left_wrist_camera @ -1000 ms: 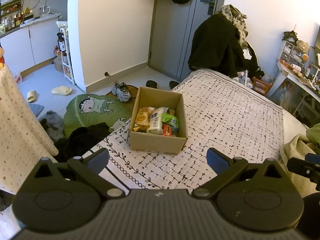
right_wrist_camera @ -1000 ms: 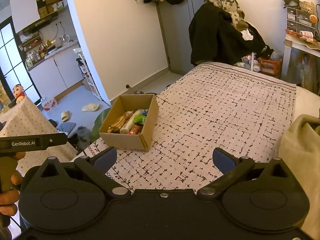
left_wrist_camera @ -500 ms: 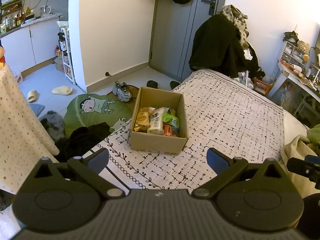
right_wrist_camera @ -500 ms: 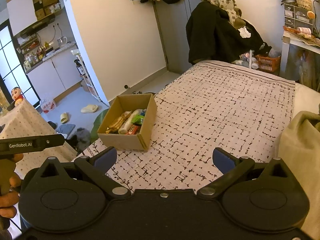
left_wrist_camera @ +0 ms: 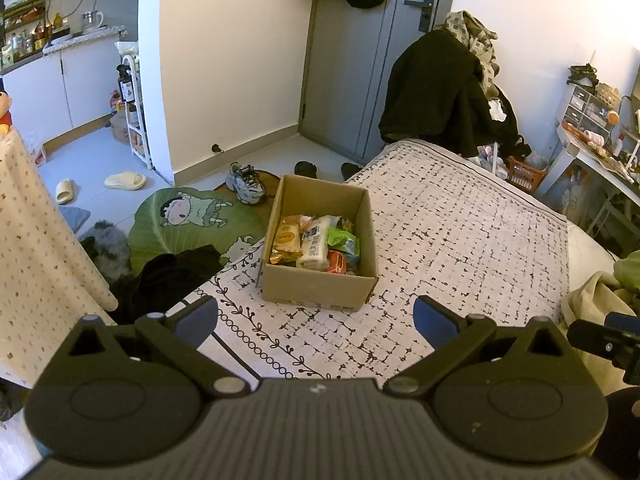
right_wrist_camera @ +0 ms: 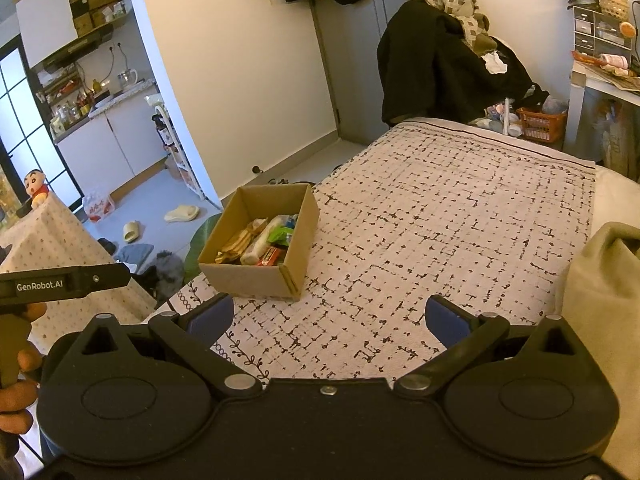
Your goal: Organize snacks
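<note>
Both grippers, left [left_wrist_camera: 316, 316] and right [right_wrist_camera: 328, 316], hover wide open and empty short of the box [left_wrist_camera: 320, 280] on the bed [left_wrist_camera: 460, 240], snacks [left_wrist_camera: 316, 242] inside, probably lined up to reach in.

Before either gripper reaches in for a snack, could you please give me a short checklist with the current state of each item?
1. Left gripper open and empty: ok.
2. Right gripper open and empty: ok.
3. Cardboard box upright on the bedspread, top open: ok, though it sits near the bed's left edge.
4. Snacks reachable from above: ok, the packets lie loose inside, nothing covering them.
5. Path from the fingers to the box free: ok, only bare bedspread lies between.
6. Where sorted snacks should go: cannot tell, no second container shows on the bed.
</note>
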Demonstrator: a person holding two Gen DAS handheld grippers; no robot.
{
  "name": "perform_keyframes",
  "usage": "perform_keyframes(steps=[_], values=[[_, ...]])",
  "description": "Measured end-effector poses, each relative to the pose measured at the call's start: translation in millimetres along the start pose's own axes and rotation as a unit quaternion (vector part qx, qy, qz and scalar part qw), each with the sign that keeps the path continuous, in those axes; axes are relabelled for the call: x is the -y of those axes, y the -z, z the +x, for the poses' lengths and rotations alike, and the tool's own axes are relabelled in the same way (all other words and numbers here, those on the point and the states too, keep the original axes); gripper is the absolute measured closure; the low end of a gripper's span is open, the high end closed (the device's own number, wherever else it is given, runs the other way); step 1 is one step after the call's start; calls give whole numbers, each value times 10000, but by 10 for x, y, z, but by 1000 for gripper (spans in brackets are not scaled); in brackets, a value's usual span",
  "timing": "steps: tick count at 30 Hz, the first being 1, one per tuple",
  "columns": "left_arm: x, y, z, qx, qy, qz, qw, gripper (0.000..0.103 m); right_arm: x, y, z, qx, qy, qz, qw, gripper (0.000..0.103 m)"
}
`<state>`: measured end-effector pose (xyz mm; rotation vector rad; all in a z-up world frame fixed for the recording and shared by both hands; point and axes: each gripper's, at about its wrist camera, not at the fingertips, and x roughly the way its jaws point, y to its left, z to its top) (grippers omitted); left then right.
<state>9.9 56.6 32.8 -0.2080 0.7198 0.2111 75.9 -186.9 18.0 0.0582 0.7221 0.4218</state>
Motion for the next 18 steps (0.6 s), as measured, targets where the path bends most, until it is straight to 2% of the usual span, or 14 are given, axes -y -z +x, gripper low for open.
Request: perform_keyframes(steps=[18], values=[[75, 14, -30, 96, 117, 103, 9998, 0, -9, 25, 23, -70, 105, -90, 9999, 0]])
